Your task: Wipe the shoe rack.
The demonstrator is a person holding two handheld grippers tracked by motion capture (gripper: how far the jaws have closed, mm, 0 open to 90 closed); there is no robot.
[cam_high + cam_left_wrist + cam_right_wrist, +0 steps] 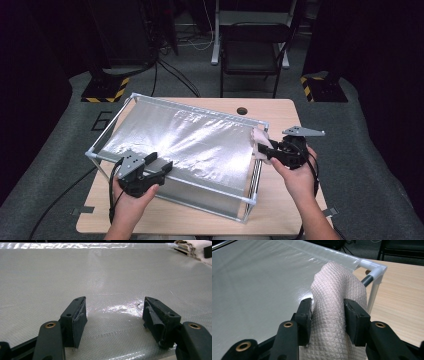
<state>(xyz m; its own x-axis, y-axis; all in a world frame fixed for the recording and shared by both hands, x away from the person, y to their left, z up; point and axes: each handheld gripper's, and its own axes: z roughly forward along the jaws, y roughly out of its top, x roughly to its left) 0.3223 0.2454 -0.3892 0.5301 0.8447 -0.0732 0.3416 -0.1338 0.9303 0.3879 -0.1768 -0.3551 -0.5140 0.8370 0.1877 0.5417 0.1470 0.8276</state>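
- Now the right gripper [263, 151] sits at the right end of a box-shaped frame [252, 200] covered with a shiny silver sheet [190, 137], which stands on the wooden bench [280, 210].
- Its fingers [305, 315] are clamped on a pale pink quilted cloth [337, 302]; in the right gripper view the fabric bulges up between the two pads, pressed on both sides.
- From above, the cloth [260, 142] lies bunched on the right edge of the sheet, close to the far right corner of the frame, with the right hand [297, 175] behind the gripper.
- In the right gripper view the white corner joint [374, 268] of the frame shows just past the cloth, and the bare bench [402, 290] lies beyond it on the right.
- Meanwhile the left gripper [159, 167] rests at the near left part of the sheet, carried by the left hand [132, 197].
- Its fingers [75, 320] stand well apart, with nothing between them; the sheet [100, 277] stretches out flat in front of them.
- At the top right corner of the left gripper view, a bit of the cloth [197, 248] shows at the far end of the sheet.
- The two grippers are well apart, one at each end of the frame's near side.
- A dark folding chair [255, 45] stands on the floor beyond the bench.
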